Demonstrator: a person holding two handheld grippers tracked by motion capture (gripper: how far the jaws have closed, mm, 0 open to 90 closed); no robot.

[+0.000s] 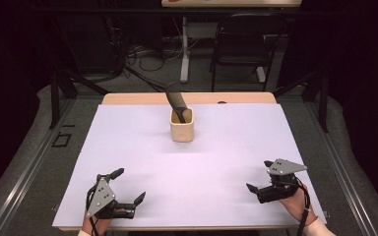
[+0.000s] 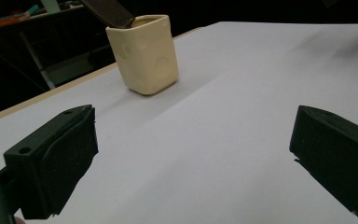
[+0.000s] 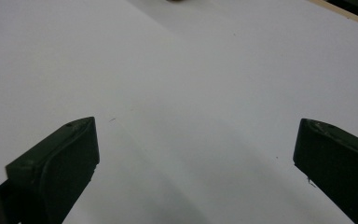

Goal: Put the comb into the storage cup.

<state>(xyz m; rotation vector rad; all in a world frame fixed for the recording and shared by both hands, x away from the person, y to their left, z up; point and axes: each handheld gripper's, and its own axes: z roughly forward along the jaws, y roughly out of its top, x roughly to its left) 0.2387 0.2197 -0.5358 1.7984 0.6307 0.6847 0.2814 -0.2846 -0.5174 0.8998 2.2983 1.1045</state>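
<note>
The white table sheet (image 1: 226,162) is evenly lit from above, while the upper part of the high view is left dark. Soft shadows are cast under the cup (image 2: 144,53). Both gripper views are grainy, and the near jaws are slightly blurred.

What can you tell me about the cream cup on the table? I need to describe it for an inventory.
The cream cup is squarish with rounded corners and an open top. It looks ceramic, with faint round dimples in its walls. It stands upright on the white sheet toward the table's far side, well ahead of both tongs. A dark comb stands in it, leaning back-left over the rim.
</note>
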